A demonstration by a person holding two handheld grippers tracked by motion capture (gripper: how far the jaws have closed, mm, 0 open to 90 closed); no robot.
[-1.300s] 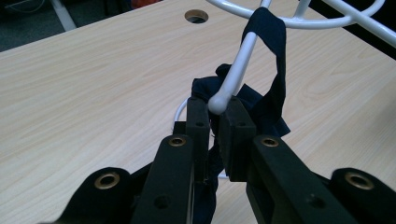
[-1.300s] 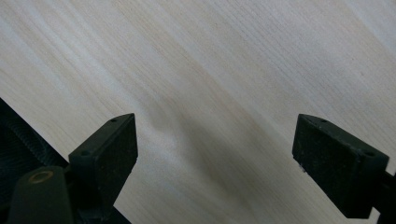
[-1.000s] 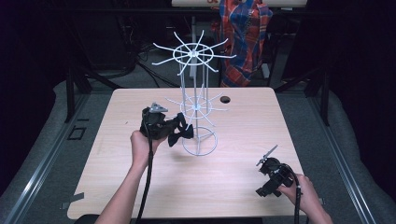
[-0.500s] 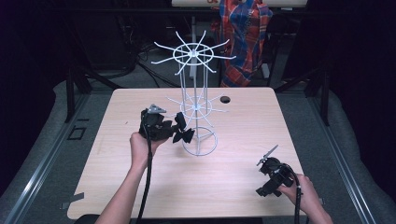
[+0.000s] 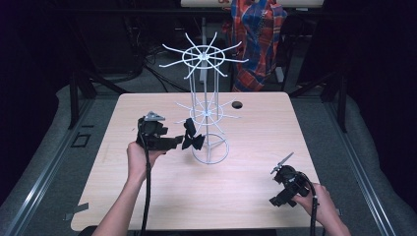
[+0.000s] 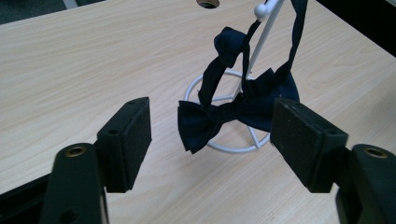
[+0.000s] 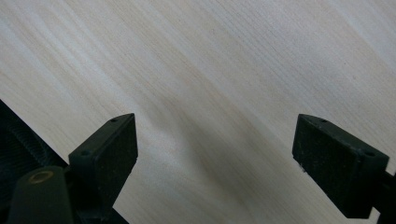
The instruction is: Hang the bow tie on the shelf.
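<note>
A dark navy bow tie [image 5: 193, 140] [image 6: 219, 116] hangs by its strap from a lower hook of the white wire rack [image 5: 205, 88] [image 6: 261, 37], over the rack's base ring. My left gripper [image 5: 179, 142] [image 6: 212, 123] is level with it from the left. Its jaws have just been opening and now stand apart on either side of the bow tie, with no pad touching it. My right gripper [image 5: 277, 199] [image 7: 215, 140] is open over the bare wooden table [image 5: 246, 196] near the front right edge, with nothing between its pads.
The rack's upper ring of hooks [image 5: 204, 56] spreads wide above the table's back middle. A round cable hole [image 5: 237, 104] [image 6: 208, 3] lies behind the rack. A plaid cloth [image 5: 258, 34] hangs beyond the far edge. Dark floor surrounds the table.
The left gripper's jaws were shut on the bow tie and have opened; the tie now hangs free on the rack's hook. The right gripper has kept still.
</note>
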